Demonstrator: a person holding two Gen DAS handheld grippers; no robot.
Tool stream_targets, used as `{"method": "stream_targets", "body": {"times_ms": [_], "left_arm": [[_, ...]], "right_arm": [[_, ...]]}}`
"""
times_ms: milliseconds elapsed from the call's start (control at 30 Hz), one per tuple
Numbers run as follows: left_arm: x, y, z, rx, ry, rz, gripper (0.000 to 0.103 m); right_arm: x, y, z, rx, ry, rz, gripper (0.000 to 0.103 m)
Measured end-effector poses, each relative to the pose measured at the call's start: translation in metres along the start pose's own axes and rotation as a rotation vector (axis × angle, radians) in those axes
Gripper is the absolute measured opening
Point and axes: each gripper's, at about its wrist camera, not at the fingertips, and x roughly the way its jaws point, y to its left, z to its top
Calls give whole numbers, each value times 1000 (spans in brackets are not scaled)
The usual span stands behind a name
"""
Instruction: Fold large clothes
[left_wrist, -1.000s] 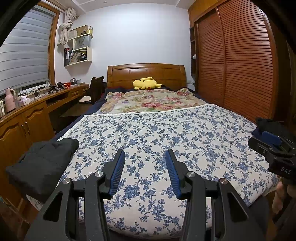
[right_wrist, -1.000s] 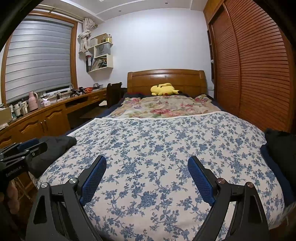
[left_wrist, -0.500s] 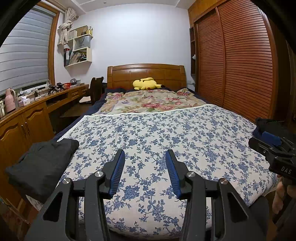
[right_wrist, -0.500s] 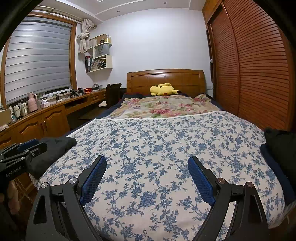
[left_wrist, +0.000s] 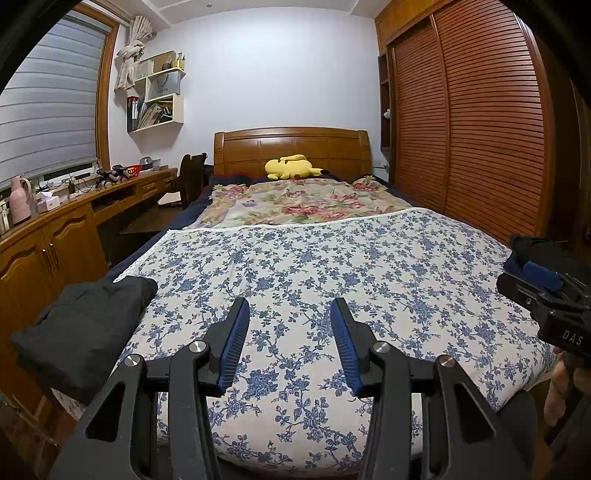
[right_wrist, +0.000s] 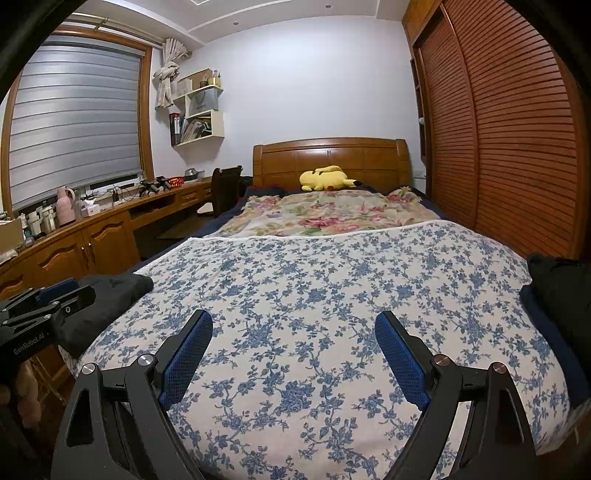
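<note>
A folded dark grey garment (left_wrist: 85, 332) (right_wrist: 107, 306) lies on the near left corner of the bed. Another dark garment (right_wrist: 557, 291) (left_wrist: 535, 251) is heaped at the bed's right edge. My left gripper (left_wrist: 290, 314) hovers over the foot of the blue-flowered bedspread (left_wrist: 332, 277), jaws partly apart with nothing between them. My right gripper (right_wrist: 293, 325) hovers beside it, to the right, jaws wide and empty. Each gripper shows at the edge of the other's view, held by a hand (left_wrist: 557, 391).
A wooden headboard (left_wrist: 291, 147) with a yellow plush toy (left_wrist: 291, 168) is at the far end. A wooden desk and cabinets (left_wrist: 55, 240) run along the left. Slatted wardrobe doors (left_wrist: 472, 129) line the right. A pink floral blanket (left_wrist: 299, 203) covers the bed's far half.
</note>
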Motion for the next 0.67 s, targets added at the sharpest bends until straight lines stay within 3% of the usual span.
{"method": "stream_targets", "body": {"times_ms": [667], "left_arm": [[1,-5,3,4,-3,-2,47]], "right_arm": [[2,0,0,8,1,6,90]]}}
